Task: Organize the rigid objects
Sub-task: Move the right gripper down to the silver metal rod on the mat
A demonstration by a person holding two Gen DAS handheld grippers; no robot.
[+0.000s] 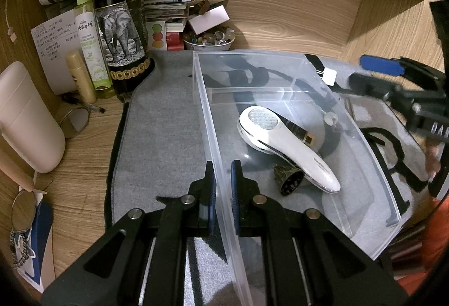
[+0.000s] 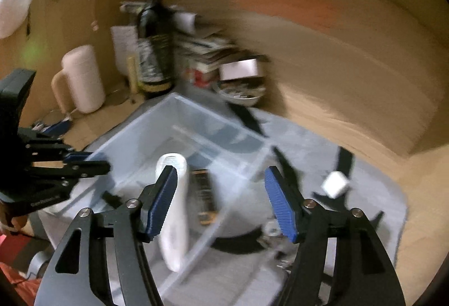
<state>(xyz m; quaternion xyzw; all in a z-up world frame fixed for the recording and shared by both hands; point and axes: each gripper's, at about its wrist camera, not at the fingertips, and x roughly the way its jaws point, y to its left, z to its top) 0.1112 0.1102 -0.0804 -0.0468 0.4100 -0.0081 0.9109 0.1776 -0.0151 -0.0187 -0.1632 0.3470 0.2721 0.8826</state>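
Lying in the clear plastic bin on the grey mat, the white handheld device rests over a dark tube. My left tongs are clenched on the bin's near wall. My right tongs hang released, nothing gripped, above the desk.

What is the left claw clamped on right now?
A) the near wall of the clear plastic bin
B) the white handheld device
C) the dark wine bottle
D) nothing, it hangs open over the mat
A: in the left wrist view the left claw is shut on the thin wall of the clear plastic bin, while the white handheld device lies loose inside.
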